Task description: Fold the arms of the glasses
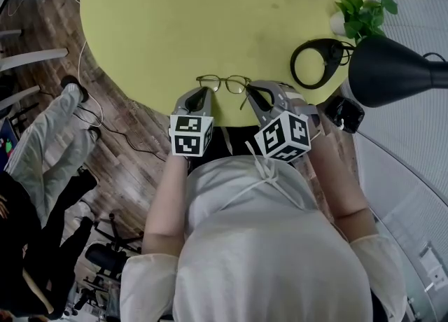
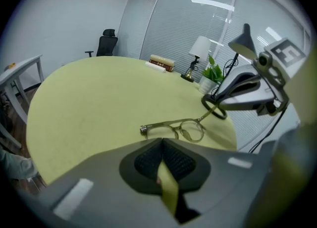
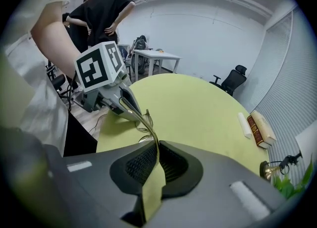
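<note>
Your L gripper [image 1: 201,94]: jaws pressed together, empty, tip just beside glasses [image 1: 224,84] left hinge. Glasses lie close to table [image 1: 175,19] near edge. Your R gripper [image 1: 253,92] pinches arm at glasses' right end. Wide bare tabletop beyond; black lamp [image 1: 392,72] near, on right.

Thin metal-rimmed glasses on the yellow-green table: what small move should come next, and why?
Probably swing the right hand-held gripper inward: its jaws are shut on one arm of the thin metal-rimmed glasses, and that arm stands out unfolded from the frame.
</note>
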{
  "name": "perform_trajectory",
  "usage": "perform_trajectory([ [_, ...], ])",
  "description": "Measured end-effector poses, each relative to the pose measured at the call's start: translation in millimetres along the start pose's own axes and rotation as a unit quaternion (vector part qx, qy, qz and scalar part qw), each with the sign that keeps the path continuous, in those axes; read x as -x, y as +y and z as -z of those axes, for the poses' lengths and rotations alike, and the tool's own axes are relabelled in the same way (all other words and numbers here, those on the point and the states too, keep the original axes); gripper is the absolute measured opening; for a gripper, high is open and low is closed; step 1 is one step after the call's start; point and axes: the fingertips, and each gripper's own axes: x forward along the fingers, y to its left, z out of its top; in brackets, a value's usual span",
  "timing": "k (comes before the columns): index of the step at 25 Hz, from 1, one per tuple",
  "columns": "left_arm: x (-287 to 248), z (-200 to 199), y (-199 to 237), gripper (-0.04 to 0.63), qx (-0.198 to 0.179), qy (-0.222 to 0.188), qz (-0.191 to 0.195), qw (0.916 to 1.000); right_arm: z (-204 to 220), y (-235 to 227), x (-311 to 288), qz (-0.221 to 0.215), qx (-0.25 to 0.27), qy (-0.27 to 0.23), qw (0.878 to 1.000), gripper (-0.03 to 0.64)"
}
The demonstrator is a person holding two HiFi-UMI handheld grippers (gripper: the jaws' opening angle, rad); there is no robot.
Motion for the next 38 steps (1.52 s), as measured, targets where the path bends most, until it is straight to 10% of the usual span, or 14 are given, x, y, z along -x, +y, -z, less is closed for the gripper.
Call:
perform_trajectory([
  [15,1,-1,1,0.005,0.038,0.02,0.046,0.998,-19,10,-30,-0.146,0.013,0.041,0.988,0.029],
  [38,1,-3,6,0.006,0.072,0.022,0.058,0.9955,-28,18,-76,-0.109,-0.003,0.067,0.992,0.026],
])
